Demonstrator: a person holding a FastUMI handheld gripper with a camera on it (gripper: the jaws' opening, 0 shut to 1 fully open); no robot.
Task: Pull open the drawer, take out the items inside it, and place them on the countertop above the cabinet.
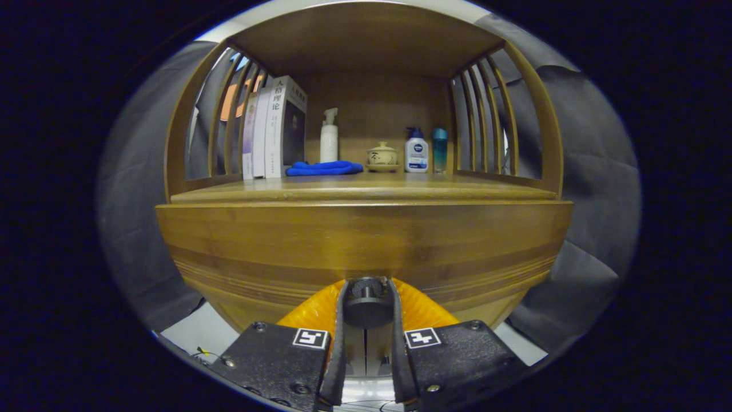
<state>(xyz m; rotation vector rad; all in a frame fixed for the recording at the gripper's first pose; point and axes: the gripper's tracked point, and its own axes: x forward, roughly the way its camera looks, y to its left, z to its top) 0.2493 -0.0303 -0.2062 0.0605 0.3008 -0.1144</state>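
One drawer knob (368, 306) | hand-held gripper (368, 297) clamped on it | three books (269, 129)

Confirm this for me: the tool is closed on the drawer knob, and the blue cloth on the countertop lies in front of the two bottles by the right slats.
One detail is wrong. The gripper view shows the blue cloth beside the books, in front of the white pump bottle, not by the right slats. The rest holds: the tool is closed on the drawer knob, and the cloth lies on the countertop.
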